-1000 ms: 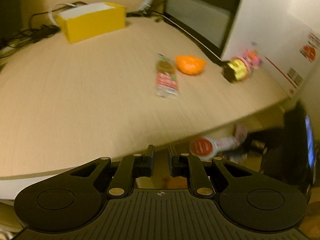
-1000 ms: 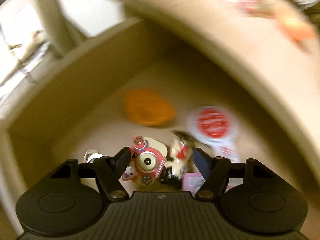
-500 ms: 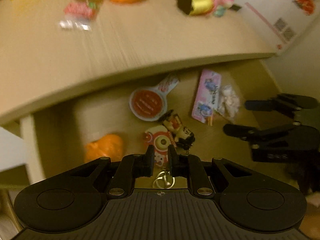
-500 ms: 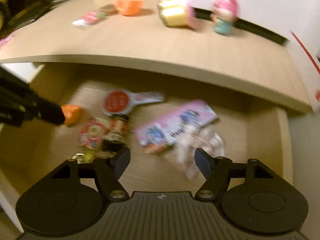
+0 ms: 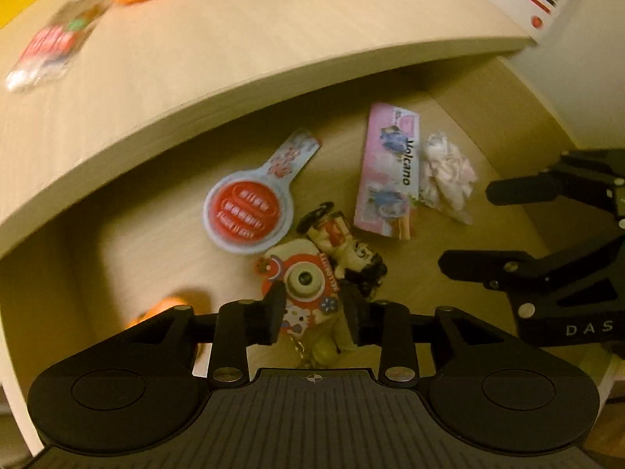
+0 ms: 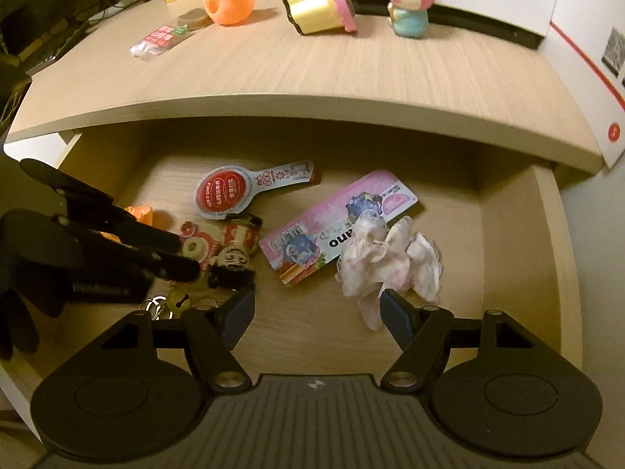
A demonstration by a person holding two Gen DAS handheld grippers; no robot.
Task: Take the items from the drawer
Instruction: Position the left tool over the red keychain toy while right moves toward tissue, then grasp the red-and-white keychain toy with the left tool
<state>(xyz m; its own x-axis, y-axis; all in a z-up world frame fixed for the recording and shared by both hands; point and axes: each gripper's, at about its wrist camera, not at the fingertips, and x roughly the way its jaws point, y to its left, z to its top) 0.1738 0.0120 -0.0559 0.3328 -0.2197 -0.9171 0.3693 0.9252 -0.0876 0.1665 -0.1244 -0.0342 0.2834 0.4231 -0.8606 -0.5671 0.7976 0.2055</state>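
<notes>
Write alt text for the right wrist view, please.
An open drawer under a desk holds a pink packet, white cloth and keychains. The right gripper, open, hovers before the cloth; the left gripper is opening over the keychains.

drawer (image 6: 523,242) open from above – desk top (image 6: 312,74) overhangs its rear | bare floor front-centre, right of scrunchie (image 6: 386,258) | left half crowded – keychains (image 5: 308,285), left gripper (image 6: 187,258) | right gripper (image 5: 465,226) fills right side
</notes>
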